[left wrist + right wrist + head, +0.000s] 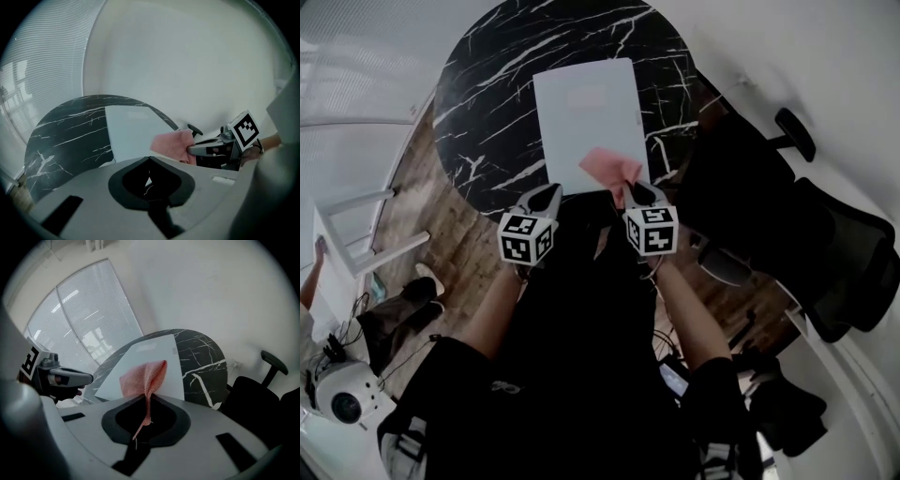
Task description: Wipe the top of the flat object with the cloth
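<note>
Right claw [630, 191] pinches the cloth [607, 166] over the flat object's [581, 112] near-right corner, seemingly poised to wipe; left claw [551, 192] hangs closed, empty, at the bench's [487, 84] near edge.

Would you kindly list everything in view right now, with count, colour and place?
table: one, black marble with white veins, centre.
board: one, white, flat on the table.
cloth: one, pink, over the board's near right corner.
chair: one, black, right of the table.
frame: one, white, far left.
bystander: one, dark trousers, lower left.
left tongs: one, grey, shut and empty, by the board's near left corner.
right tongs: one, grey, shut on the cloth.
</note>
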